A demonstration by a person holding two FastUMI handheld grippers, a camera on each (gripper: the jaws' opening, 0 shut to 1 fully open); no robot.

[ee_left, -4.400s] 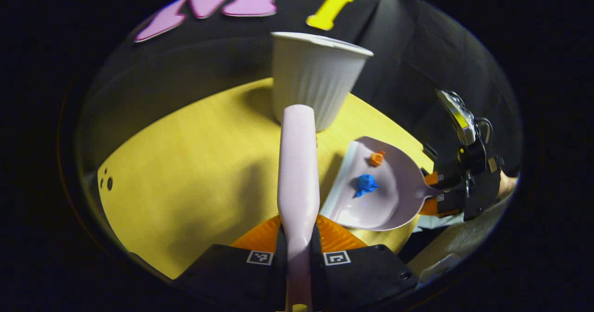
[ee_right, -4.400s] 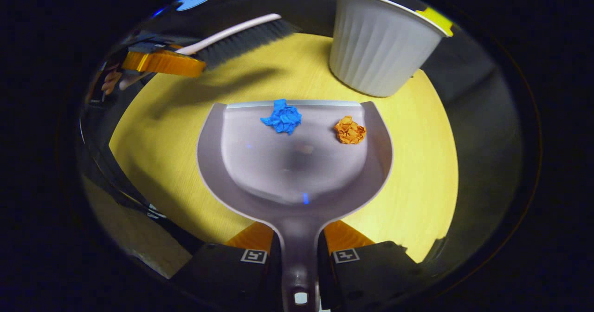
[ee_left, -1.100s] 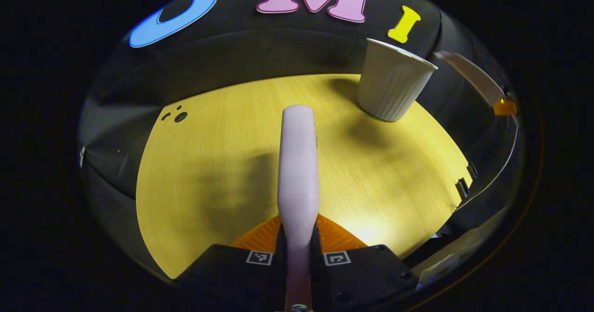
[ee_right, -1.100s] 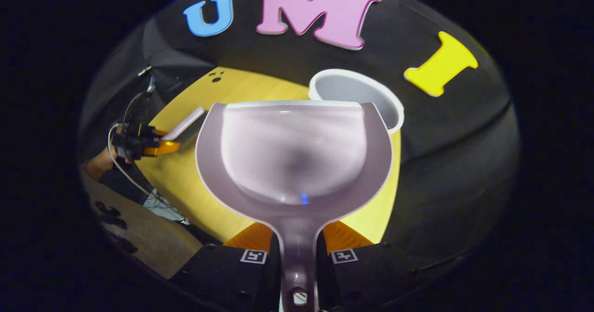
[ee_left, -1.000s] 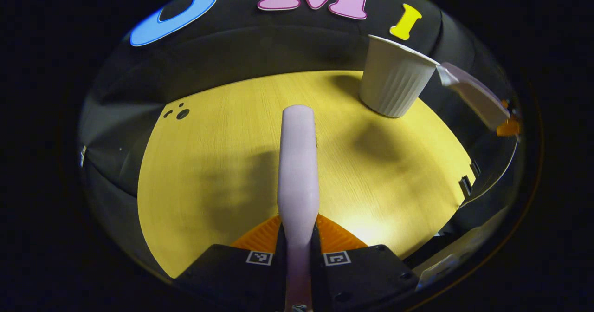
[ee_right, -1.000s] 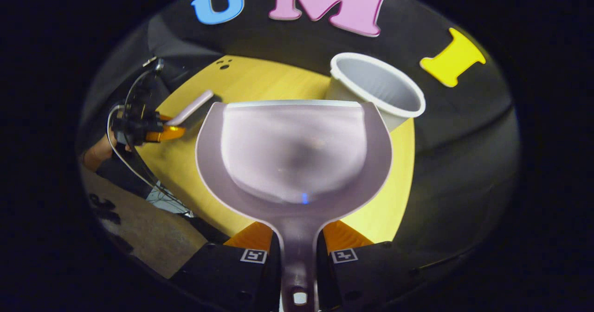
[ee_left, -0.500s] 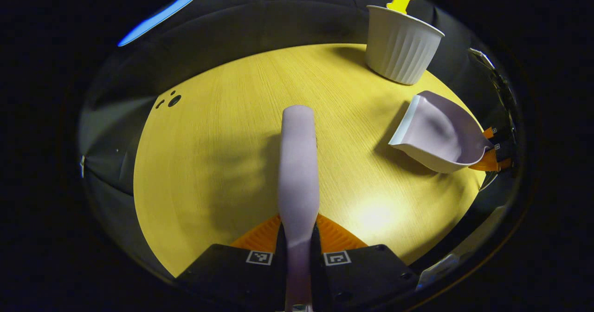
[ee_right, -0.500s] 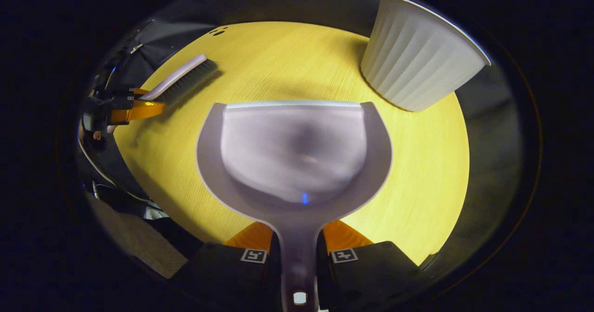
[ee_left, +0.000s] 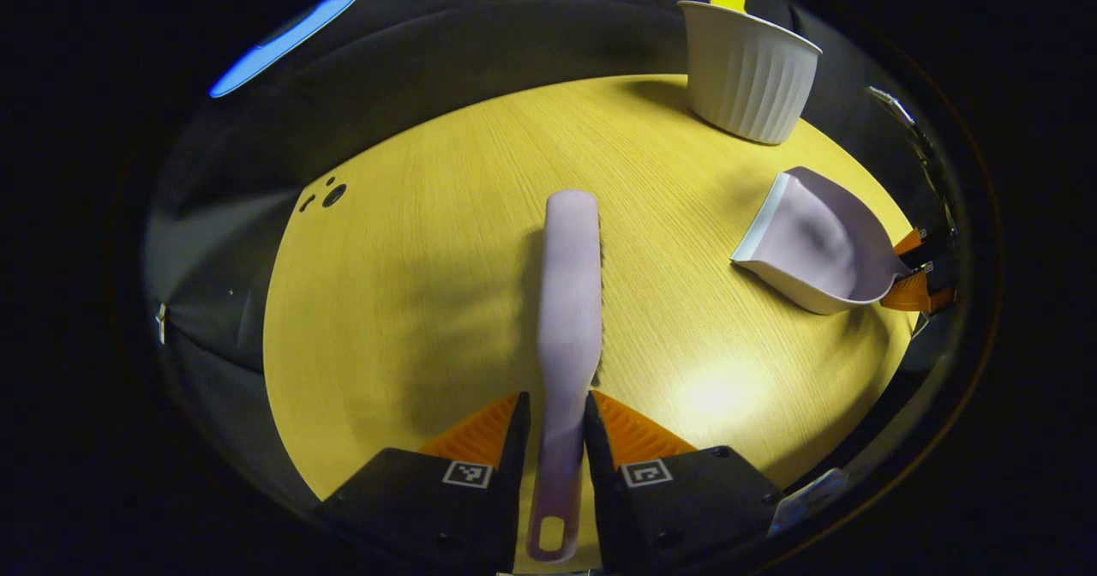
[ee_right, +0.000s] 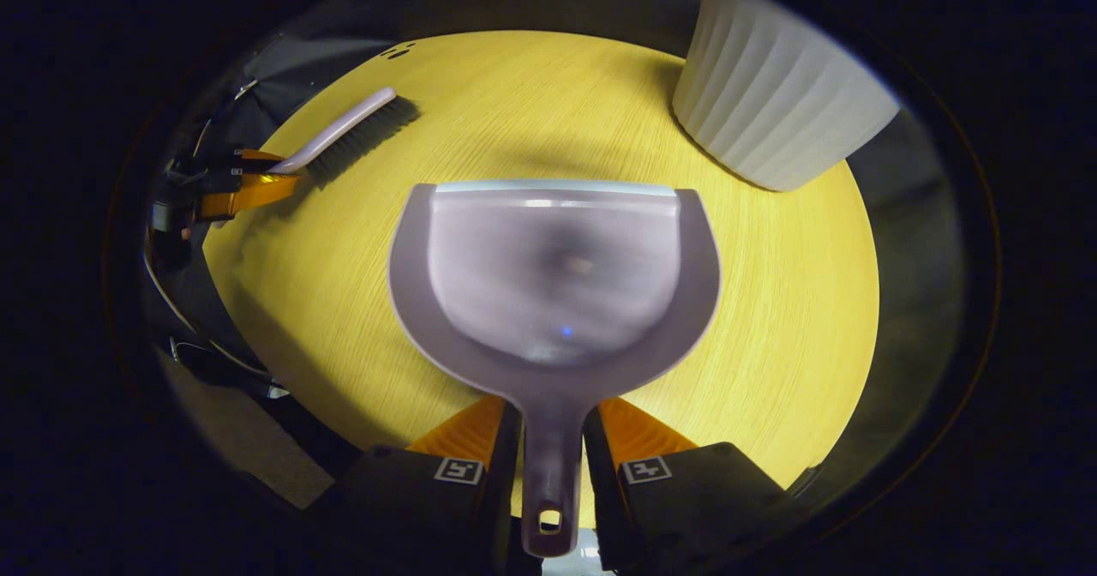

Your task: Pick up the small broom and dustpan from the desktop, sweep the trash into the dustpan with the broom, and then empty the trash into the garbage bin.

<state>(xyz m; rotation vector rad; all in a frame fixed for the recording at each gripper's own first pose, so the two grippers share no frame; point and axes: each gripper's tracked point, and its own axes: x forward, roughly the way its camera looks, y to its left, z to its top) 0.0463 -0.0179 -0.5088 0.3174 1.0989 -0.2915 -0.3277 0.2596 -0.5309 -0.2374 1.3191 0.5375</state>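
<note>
The left tool [ee_left: 555,426] stood slightly spread around the broom [ee_left: 567,302]; the right tool [ee_right: 553,435] likewise flanked the dustpan [ee_right: 553,276], bin [ee_right: 771,105] at one o'clock.

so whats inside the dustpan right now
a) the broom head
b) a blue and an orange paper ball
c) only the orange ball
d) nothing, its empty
d: in the right gripper view the dustpan has a bare inner surface with no paper scraps in it, and the broom lies apart on the desktop, off toward the far left edge.
</note>
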